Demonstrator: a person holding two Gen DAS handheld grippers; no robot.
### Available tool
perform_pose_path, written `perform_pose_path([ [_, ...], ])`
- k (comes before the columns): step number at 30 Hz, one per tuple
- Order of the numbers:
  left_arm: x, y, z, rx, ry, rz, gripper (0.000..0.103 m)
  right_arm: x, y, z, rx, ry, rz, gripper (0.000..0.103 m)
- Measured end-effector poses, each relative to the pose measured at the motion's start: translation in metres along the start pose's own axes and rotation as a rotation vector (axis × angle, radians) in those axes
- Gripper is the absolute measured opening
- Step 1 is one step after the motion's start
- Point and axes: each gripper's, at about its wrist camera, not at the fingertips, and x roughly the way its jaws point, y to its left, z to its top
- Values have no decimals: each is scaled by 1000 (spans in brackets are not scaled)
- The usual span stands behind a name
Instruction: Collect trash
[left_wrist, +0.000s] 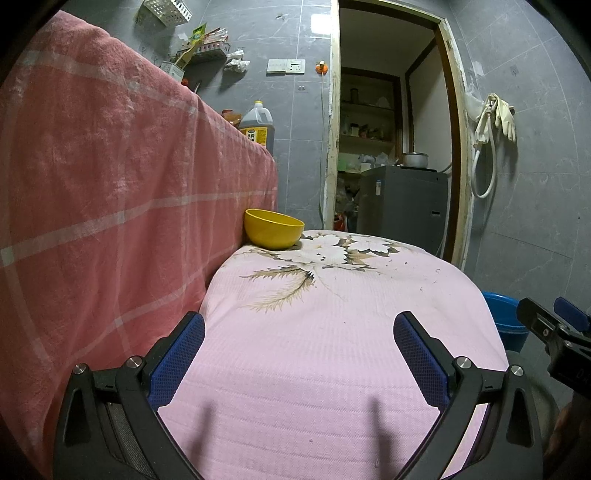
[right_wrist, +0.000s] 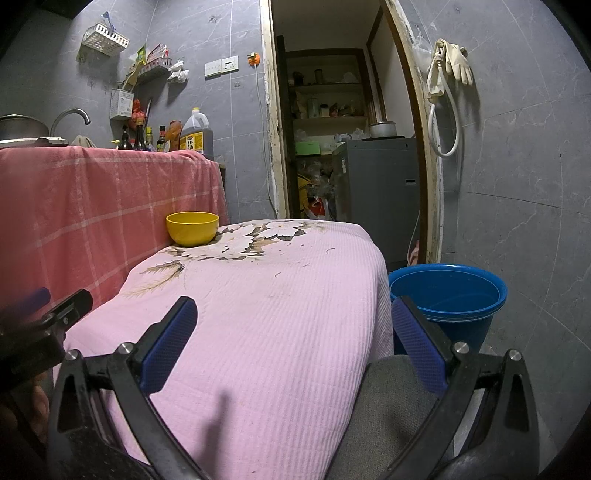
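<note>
Both grippers hang spread wide, holding nothing: left gripper (left_wrist: 299, 354), right gripper (right_wrist: 295, 332). Tiny scraps (right_wrist: 330, 250) lie ahead on the pink cloth (right_wrist: 277, 314); right's nearer, bucket (right_wrist: 447, 291) beside it.

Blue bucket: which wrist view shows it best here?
The right wrist view: the blue bucket shows its whole rim and its inside, on the floor beside the pink-covered table. The left wrist view catches only a sliver past the table edge, partly behind the right claw.
</note>
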Motion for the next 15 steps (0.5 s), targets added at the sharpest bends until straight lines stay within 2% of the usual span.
perform_pose_path([
  [15, 1, 2, 0, 0, 0, -2, 100, 0, -1, 0, 0, 0, 1, 103],
])
